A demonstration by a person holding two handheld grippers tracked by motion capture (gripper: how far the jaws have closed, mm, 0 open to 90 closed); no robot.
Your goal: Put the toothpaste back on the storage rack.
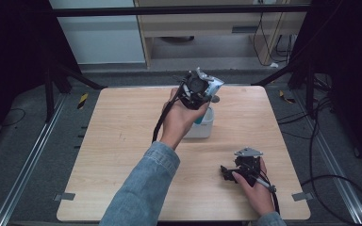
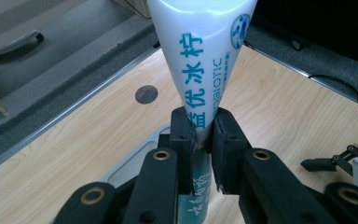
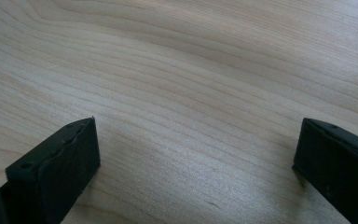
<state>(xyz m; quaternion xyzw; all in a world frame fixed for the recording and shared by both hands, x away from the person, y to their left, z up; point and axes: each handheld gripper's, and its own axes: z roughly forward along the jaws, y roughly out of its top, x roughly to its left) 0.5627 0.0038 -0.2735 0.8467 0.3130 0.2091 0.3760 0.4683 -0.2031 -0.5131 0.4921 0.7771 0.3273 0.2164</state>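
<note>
A denim sleeve (image 1: pixel 143 188) runs up from the near edge of the table (image 1: pixel 122 141) to the left gripper (image 1: pixel 199 89), whose black jaws are clamped hard on a white tube (image 2: pixel 200 56) printed with blue characters. In the left gripper view the pads pinch the tube's narrow, flattened end, and the tube widens away from them toward the table's far edge. In the high view the tube (image 1: pixel 212 87) is held in the air directly above a small white open-topped container (image 1: pixel 202 126) at the middle of the far half of the table; whether its lower end touches the container's rim cannot be told.

Nearer the person, at the right front of the table, the right gripper (image 1: pixel 226 173) rests low in the right hand (image 1: pixel 254 188), well apart from the tube and the container. Its own view shows the two jaws standing wide with bare wood grain between them and nothing held.

The work looks to be about midway: the tube is securely gripped and off the table, but it is not settled anywhere. Whether it is bound into the container or out of it cannot be judged from this moment. The right gripper appears idle.
</note>
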